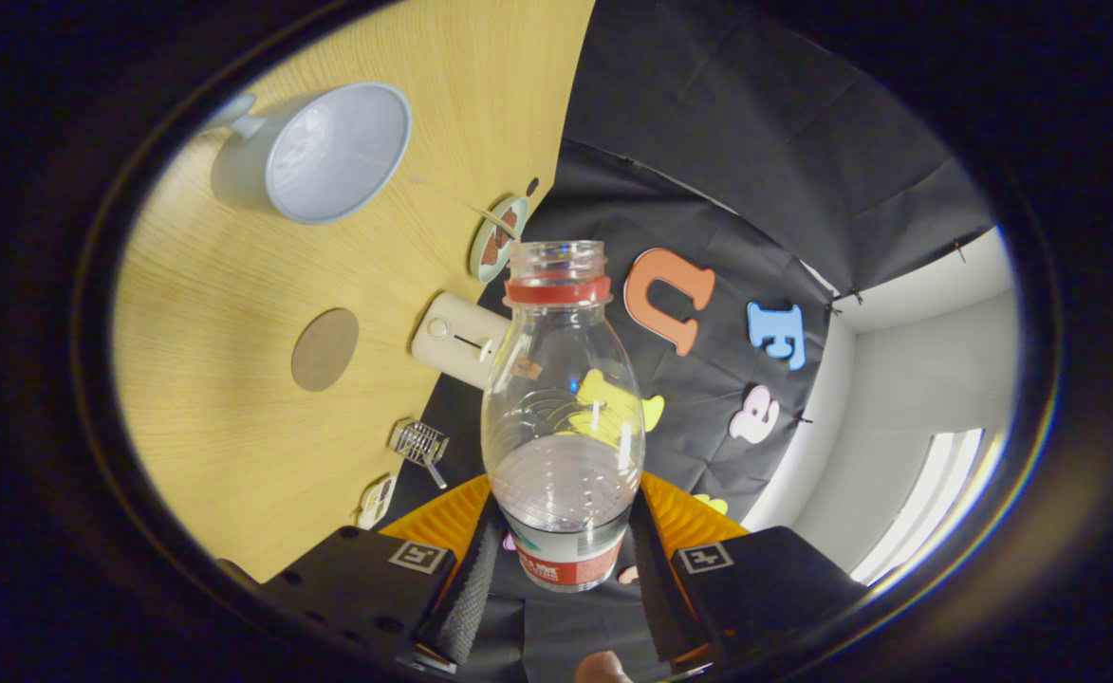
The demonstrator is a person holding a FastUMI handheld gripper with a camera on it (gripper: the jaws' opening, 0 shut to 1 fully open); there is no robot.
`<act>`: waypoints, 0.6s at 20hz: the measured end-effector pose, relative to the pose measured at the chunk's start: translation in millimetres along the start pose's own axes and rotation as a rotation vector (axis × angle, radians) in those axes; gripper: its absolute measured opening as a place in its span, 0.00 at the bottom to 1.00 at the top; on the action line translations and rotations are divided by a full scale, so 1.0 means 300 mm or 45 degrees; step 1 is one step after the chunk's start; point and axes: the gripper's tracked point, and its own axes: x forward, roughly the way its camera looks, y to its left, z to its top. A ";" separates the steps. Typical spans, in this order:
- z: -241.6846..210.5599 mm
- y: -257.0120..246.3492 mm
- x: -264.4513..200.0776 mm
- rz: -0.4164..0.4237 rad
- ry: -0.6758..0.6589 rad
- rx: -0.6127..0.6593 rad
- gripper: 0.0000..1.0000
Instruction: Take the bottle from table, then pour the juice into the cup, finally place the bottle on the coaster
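Note:
My gripper (561, 555) is shut on a clear plastic bottle (561, 417), both fingers pressing on its labelled lower body. The bottle has no cap, a red ring under its open mouth, and looks empty. The whole view is rolled, so the wooden table (224, 398) stands tilted beside the bottle. A pale blue cup (324, 156) with a handle stands on the table, far beyond the fingers and off to the side of the bottle's mouth. A round brown coaster (324, 349) lies flat on the table between the cup and the fingers.
A white box-shaped device (456, 340) sits by the table's edge just behind the bottle's shoulder. A small round dish (497, 237) lies farther along that edge. A little wire rack (418, 442) and a small card (376, 500) rest near the fingers. Black cloth hangs behind.

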 end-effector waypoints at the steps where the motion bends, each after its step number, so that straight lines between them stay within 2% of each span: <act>1: 0.002 -0.002 0.000 0.000 0.001 -0.003 0.73; 12: 0.016 -0.019 -0.002 -0.006 -0.004 -0.020 0.74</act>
